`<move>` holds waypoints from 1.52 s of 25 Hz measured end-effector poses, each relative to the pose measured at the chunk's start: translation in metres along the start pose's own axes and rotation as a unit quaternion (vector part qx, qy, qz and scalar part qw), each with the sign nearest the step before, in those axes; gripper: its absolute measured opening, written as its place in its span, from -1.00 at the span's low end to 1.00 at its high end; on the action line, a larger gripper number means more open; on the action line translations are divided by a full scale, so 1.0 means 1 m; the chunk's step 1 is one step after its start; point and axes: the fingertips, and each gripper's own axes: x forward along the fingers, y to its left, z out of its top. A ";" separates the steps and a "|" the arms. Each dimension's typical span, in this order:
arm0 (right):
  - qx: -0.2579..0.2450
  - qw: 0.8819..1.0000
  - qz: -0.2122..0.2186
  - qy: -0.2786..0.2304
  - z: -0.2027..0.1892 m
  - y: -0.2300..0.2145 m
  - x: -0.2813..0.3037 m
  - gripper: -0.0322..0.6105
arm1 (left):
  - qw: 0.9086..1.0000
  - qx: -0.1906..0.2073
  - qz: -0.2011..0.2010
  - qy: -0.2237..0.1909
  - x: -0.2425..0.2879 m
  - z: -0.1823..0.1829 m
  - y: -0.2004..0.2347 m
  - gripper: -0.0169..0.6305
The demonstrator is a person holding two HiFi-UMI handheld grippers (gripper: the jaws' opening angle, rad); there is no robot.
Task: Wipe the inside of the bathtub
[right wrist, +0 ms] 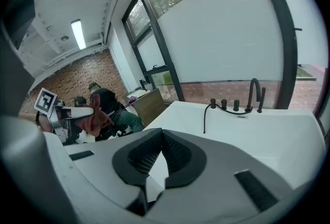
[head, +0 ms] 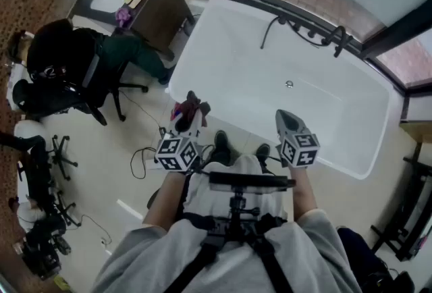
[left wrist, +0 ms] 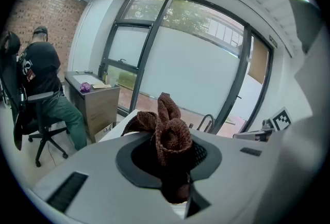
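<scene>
The white bathtub (head: pixel 236 62) lies ahead of me, below the window, with black taps (head: pixel 335 38) on its far rim and a drain (head: pixel 289 84) in its floor. My left gripper (head: pixel 190 107) hovers over the tub's near left corner, shut on a crumpled dark brown cloth (head: pixel 188 109). In the left gripper view the cloth (left wrist: pixel 169 135) bulges up between the jaws of that gripper (left wrist: pixel 172 158). My right gripper (head: pixel 286 117) hangs over the near rim, shut and holding nothing. Its own view shows the right gripper (right wrist: pixel 161 152) aimed at the tub (right wrist: pixel 247 135) and taps (right wrist: pixel 252 95).
A person in dark clothes (head: pixel 64 52) sits on an office chair to the left, beside a brown desk (head: pixel 152 8). Cables (head: pixel 140 158) trail over the floor near my feet. Black window frames (head: pixel 391 32) run behind the tub. A dark rack (head: pixel 413 214) stands at the right.
</scene>
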 end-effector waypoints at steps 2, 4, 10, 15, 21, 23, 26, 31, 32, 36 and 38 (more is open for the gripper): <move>-0.002 1.000 0.001 -0.001 0.002 0.010 0.005 -0.87 | 1.000 0.001 -0.004 -0.005 -0.002 0.007 0.011 -0.68; -0.004 1.000 0.002 -0.003 0.005 0.020 0.012 -0.87 | 1.000 0.008 -0.006 -0.009 -0.003 0.015 0.023 -0.68; 0.000 1.000 -0.007 -0.008 0.011 0.045 0.040 -0.87 | 0.999 0.030 -0.017 -0.013 0.004 0.039 0.063 -0.68; -0.002 0.999 -0.026 -0.023 0.022 0.065 0.064 -0.87 | 0.996 0.074 -0.040 0.001 0.018 0.045 0.079 -0.68; -0.009 0.999 -0.036 -0.029 0.038 0.072 0.071 -0.87 | 0.991 0.111 -0.072 0.022 0.045 0.048 0.070 -0.68; -0.007 0.999 -0.038 -0.029 0.043 0.068 0.074 -0.87 | 0.990 0.117 -0.080 0.026 0.057 0.051 0.066 -0.68; -0.009 0.999 -0.038 -0.031 0.051 0.060 0.072 -0.87 | 0.989 0.117 -0.086 0.027 0.066 0.055 0.054 -0.68; -0.016 0.999 -0.021 -0.029 0.061 0.041 0.080 -0.87 | 0.990 0.111 -0.079 0.021 0.080 0.060 0.029 -0.68; -0.016 0.999 -0.015 -0.029 0.063 0.038 0.082 -0.87 | 0.990 0.113 -0.078 0.021 0.082 0.060 0.024 -0.68; -0.022 0.999 0.008 -0.032 0.071 0.033 0.079 -0.87 | 0.992 0.108 -0.064 0.022 0.081 0.060 0.006 -0.68; -0.025 0.999 0.021 -0.031 0.073 0.026 0.080 -0.87 | 0.993 0.102 -0.057 0.019 0.080 0.060 -0.003 -0.68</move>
